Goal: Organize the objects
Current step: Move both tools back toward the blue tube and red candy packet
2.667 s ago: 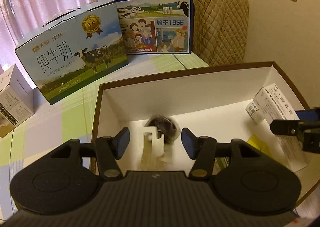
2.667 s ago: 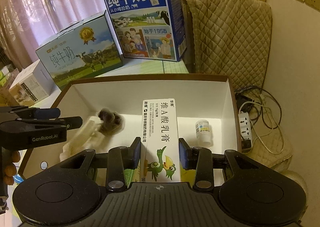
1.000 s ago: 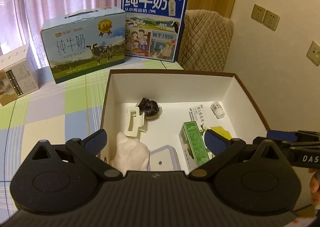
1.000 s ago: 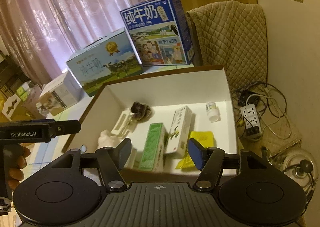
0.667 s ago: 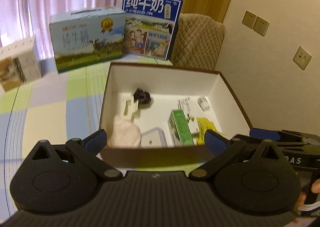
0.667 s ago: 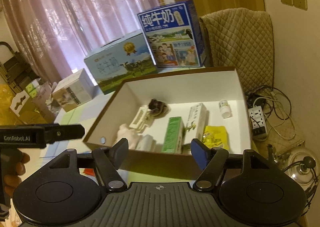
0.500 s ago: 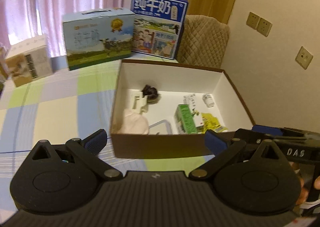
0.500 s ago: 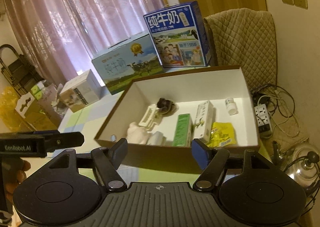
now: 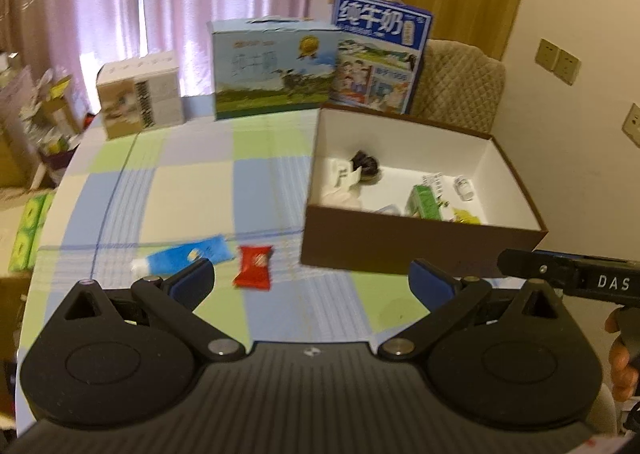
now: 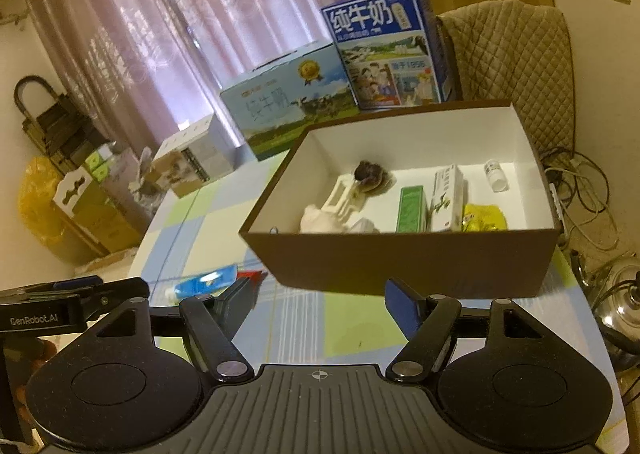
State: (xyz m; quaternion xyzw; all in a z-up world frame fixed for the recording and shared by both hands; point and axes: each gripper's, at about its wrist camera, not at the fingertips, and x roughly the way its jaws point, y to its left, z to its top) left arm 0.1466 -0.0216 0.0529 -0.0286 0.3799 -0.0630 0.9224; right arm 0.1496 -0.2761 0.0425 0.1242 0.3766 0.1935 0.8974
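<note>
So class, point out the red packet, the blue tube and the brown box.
red packet (image 9: 253, 267), left wrist view, middle of its wrapper.
blue tube (image 9: 188, 256), left wrist view, middle of its body.
brown box (image 10: 404, 263), right wrist view, near outer wall.

Checked-cloth table (image 9: 192, 182): brown box (image 9: 416, 250), blue tube (image 9: 188, 256), red sachet (image 9: 254, 267), 2 milk cartons, sm. white box (image 9: 140, 98).

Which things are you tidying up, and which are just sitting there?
Tidying: brown box with small things inside; blue tube and red packet on the table; left claw, right claw, both open.

Just sitting: milk cartons, quilted chair, kettle.
</note>
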